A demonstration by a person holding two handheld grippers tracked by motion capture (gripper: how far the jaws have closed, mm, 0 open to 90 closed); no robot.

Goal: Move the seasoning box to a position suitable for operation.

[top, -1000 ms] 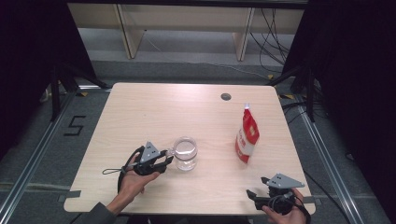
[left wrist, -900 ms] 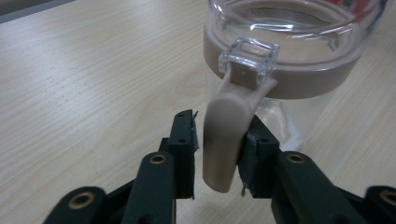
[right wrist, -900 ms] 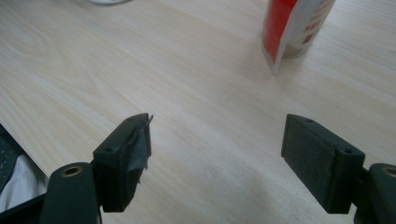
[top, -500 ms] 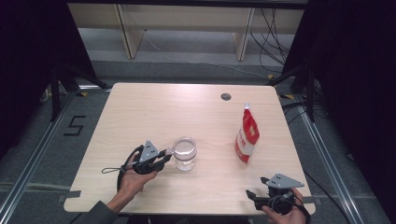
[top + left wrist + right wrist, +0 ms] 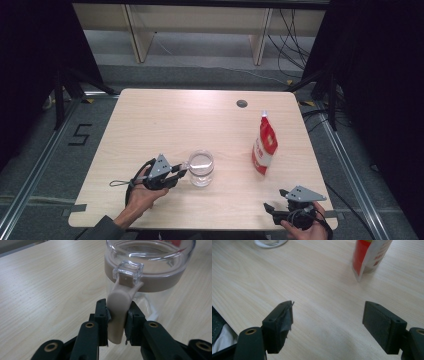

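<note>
Claw (image 5: 116,326) clamped on beige latch (image 5: 117,312) of clear jar (image 5: 150,277).

Even overhead light, dark surroundings, soft shadows; close views slightly blurred.

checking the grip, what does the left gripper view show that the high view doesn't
Left gripper view alone: the left gripper has its pads pressed on the beige handle that hangs from the clear jar, under a clear latch.

High view alone: the red and white pouch standing upright, and the right gripper open near the table's front edge.

Both: the jar, the left gripper, the wooden table.
</note>
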